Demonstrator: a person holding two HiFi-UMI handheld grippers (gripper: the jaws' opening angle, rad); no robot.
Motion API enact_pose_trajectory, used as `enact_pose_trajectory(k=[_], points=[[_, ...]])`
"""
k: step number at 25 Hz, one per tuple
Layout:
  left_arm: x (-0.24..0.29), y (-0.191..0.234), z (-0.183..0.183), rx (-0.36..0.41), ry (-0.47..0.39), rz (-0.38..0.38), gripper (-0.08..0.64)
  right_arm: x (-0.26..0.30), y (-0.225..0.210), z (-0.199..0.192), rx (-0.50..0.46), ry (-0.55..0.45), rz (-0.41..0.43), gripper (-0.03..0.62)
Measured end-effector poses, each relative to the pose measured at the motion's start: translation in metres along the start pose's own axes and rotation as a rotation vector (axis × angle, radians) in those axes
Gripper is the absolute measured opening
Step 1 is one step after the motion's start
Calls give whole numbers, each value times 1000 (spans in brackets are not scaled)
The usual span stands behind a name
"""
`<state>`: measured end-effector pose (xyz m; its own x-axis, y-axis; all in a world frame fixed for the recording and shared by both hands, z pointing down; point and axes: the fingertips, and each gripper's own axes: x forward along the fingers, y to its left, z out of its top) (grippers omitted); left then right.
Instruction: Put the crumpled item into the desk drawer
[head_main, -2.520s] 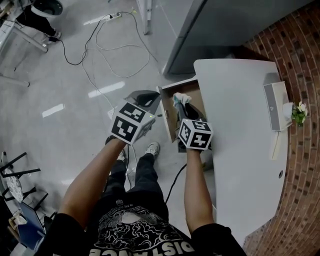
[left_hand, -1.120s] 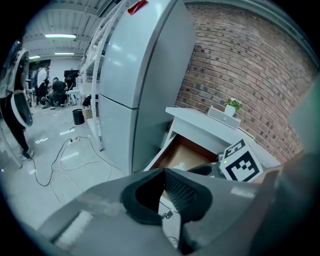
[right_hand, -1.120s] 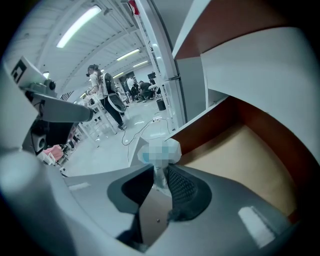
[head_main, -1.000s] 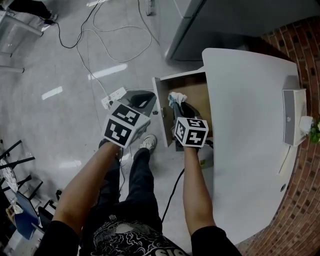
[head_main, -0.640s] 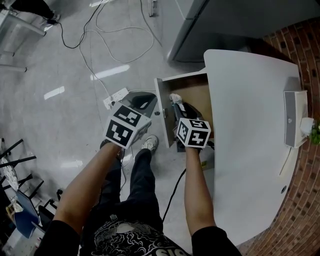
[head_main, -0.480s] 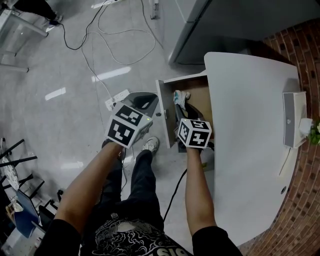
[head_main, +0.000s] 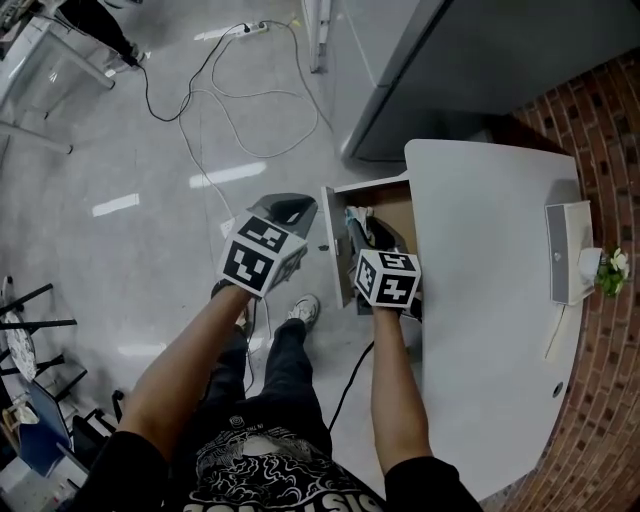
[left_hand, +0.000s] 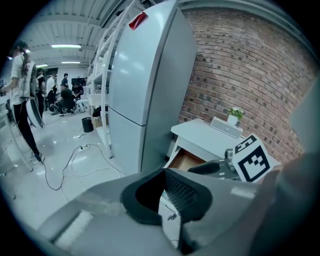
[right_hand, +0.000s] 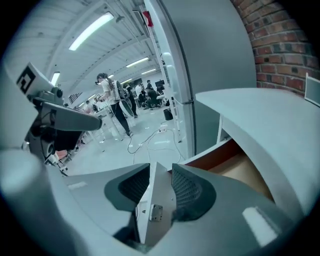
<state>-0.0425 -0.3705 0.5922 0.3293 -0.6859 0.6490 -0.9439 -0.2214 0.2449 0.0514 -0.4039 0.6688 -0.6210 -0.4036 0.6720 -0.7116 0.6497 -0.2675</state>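
Note:
The crumpled item, a white and teal wad, lies in the open desk drawer just behind its white front panel. My right gripper hovers over the drawer's near end, a little above the wad. It is open; its jaws have just opened wide and eased in slightly, with nothing between them. In the right gripper view only the front panel and the drawer's wooden floor show past the jaws; the wad is hidden. My left gripper hangs left of the panel over the floor, tips together, empty.
The white desk top carries a white box and a small plant at its right edge, by a brick wall. A tall grey cabinet stands behind the desk. Cables trail over the floor. People stand far off.
The right gripper has let go of the wad, which now lies in the drawer. Both grippers have risen, and the right one has drawn back toward the drawer's front.

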Motion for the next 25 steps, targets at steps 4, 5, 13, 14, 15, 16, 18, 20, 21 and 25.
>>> enact_pose_trajectory(k=[4, 5, 13, 14, 15, 16, 18, 20, 21, 25], points=[[-20, 10, 18, -5, -39, 37, -2, -10, 15, 27, -40, -31, 19, 137], [-26, 11, 22, -5, -47, 45, -2, -14, 19, 33, -43, -37, 23, 138], [-76, 21, 50, -4, -118, 126, -2, -41, 53, 81, -90, -102, 71, 133], [-83, 23, 53, -6, -130, 139, -2, -44, 57, 88, -101, -115, 77, 130], [-89, 25, 56, -7, -142, 152, -2, -47, 62, 95, -111, -129, 82, 121], [-96, 28, 59, -7, -154, 165, -2, -50, 66, 102, -122, -141, 88, 115], [-110, 32, 67, -7, -177, 189, -2, -55, 76, 114, -140, -157, 103, 114], [-125, 34, 75, -7, -199, 212, -2, -60, 85, 125, -162, -167, 119, 114], [-131, 36, 78, -7, -209, 223, -2, -62, 89, 131, -173, -173, 126, 114], [-152, 45, 88, -12, -256, 264, -2, -71, 104, 151, -211, -200, 145, 112]])
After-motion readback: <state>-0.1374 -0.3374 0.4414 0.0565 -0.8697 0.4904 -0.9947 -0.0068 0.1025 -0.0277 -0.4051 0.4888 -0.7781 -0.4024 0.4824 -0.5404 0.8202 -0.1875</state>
